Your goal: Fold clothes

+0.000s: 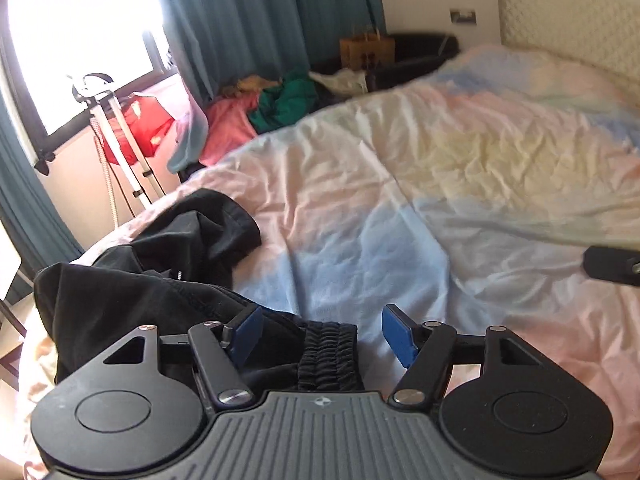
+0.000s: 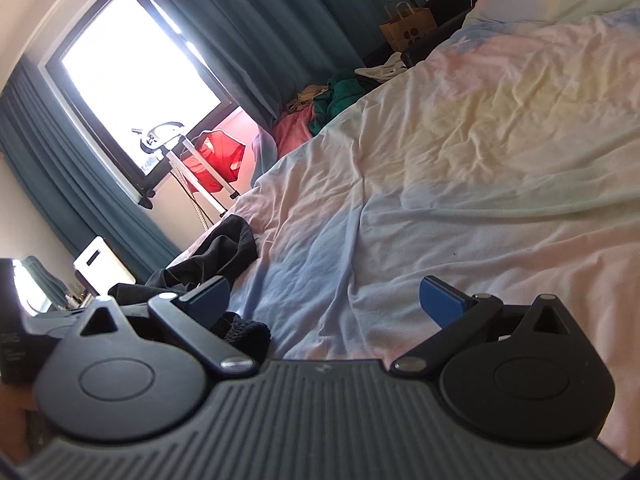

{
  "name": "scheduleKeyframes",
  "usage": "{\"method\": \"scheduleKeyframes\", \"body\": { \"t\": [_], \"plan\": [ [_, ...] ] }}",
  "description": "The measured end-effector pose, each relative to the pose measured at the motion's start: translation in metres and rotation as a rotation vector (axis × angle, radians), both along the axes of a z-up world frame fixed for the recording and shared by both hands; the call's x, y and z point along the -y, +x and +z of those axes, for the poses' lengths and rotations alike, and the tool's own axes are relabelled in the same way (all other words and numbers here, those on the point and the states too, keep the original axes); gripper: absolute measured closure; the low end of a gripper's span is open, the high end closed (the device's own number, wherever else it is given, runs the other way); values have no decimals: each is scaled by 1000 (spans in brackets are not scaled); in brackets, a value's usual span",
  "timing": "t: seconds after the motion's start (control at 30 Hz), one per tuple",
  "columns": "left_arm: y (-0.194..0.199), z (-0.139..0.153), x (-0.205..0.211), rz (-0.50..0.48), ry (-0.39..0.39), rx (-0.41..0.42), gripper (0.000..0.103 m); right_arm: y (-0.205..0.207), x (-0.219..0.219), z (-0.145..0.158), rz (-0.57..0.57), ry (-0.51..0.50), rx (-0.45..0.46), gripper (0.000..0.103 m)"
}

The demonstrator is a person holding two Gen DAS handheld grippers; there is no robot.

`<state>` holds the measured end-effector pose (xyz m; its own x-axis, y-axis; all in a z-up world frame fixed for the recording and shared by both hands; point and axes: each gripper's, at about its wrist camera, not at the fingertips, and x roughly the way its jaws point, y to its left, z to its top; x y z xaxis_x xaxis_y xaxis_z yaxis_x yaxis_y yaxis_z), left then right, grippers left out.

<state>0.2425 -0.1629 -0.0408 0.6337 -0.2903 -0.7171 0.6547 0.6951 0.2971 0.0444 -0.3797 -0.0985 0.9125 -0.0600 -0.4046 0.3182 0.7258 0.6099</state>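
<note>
Over on the left, the black garment point(image 1: 152, 264) lies crumpled at the bed's point(image 1: 400, 200) near edge, its elastic waistband between the left gripper's point(image 1: 322, 334) wide-open fingers, nothing pinched. The right gripper point(image 2: 324, 300) gapes empty over bare sheet. Seemingly a waistband grab is next: close squarely on it.

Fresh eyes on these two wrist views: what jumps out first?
The crumpled black garment at the near left edge of the pastel bed cover, its elastic waistband between the open left gripper. The right gripper is open too, over bare cover. Behind, a bright window with teal curtains.
</note>
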Motion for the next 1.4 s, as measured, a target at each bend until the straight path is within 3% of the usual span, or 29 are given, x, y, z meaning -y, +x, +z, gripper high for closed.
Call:
{"method": "scheduleKeyframes", "body": {
  "t": [0.1,0.13,0.2,0.27,0.33,0.4,0.43,0.47,0.53,0.63,0.7,0.87,0.97,1.07,1.2,1.23,1.33,1.4],
  "plan": [
    [32,-37,23,5,160,-101,41,11,6,-8,4,24,-7,0],
    [41,-50,28,25,203,-135,48,14,7,-10,8,29,-10,0],
    [54,-70,33,40,266,-175,50,23,9,-16,23,47,-17,0],
    [58,-89,38,31,341,-140,51,29,8,-20,29,42,-26,0],
    [58,-98,42,12,360,-102,55,34,7,-24,36,36,-35,0],
    [60,-98,44,1,348,-65,65,40,7,-29,42,30,-44,0],
    [59,-96,42,-2,340,-42,81,43,6,-31,45,27,-48,0],
    [58,-90,38,6,325,-10,92,45,6,-33,48,24,-52,0],
    [57,-72,26,34,277,50,95,51,5,-38,54,18,-61,0],
    [53,-15,-24,162,81,108,96,48,1,-34,27,-21,-60,0],
    [52,19,-68,251,-30,153,96,46,-1,-31,19,-45,-57,0],
    [58,91,-198,504,-167,253,96,42,-15,-22,42,-85,-51,0],
    [80,111,-275,693,-249,294,96,40,-27,-17,68,-125,-54,0],
    [93,107,-344,862,-272,324,96,38,-36,-13,82,-158,-58,0],
    [104,75,-422,1029,-216,328,95,36,-44,-11,95,-169,-58,0],
    [106,61,-445,1066,-220,290,95,37,-45,-11,101,-171,-55,0],
    [98,28,-495,1140,-356,153,93,43,-53,-10,108,-187,-54,0],
    [82,19,-516,1161,-436,92,86,47,-58,-11,113,-192,-54,0]
  ]
}}
